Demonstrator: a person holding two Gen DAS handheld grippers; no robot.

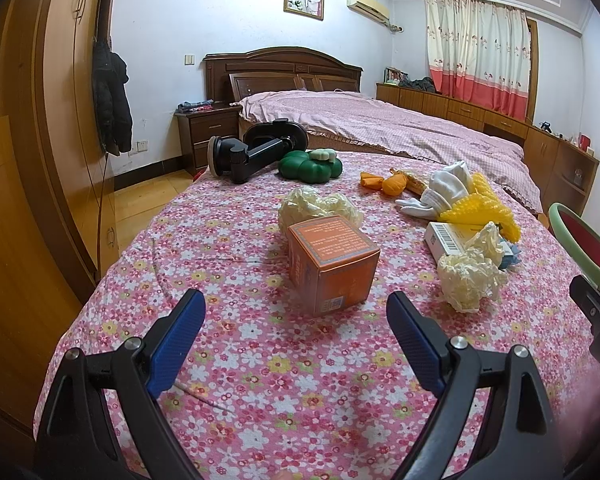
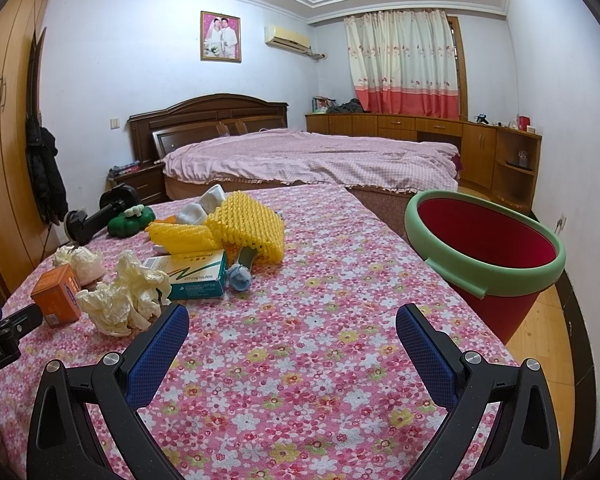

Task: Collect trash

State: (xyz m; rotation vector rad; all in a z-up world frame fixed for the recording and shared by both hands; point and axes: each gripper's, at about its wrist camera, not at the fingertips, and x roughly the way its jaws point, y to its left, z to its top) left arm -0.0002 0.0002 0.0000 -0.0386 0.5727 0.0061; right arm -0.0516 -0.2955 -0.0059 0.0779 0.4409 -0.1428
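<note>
Trash scattered on floral tabletop (image 1: 260,360), all placed relative to orange box (image 1: 334,266): crumpled paper wad (image 1: 470,276) right of box, second wad (image 1: 320,204) just behind box, medicine carton (image 2: 198,274) right of box beyond wad. Red bin (image 2: 488,260) far right of box, at tabletop edge. Left tool (image 1: 296,336) released, facing box. Right tool (image 2: 292,344) released, empty. Judgement: box light, stiff, grip flat sides; wads soft, featherlight, pinch middle.

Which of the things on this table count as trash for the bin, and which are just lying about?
Trash job: crumpled paper wads, orange box, capsule box, yellow foam netting, red bin.

Likely just lying about: black suction mount, green pumpkin-shaped item, white socks.
</note>
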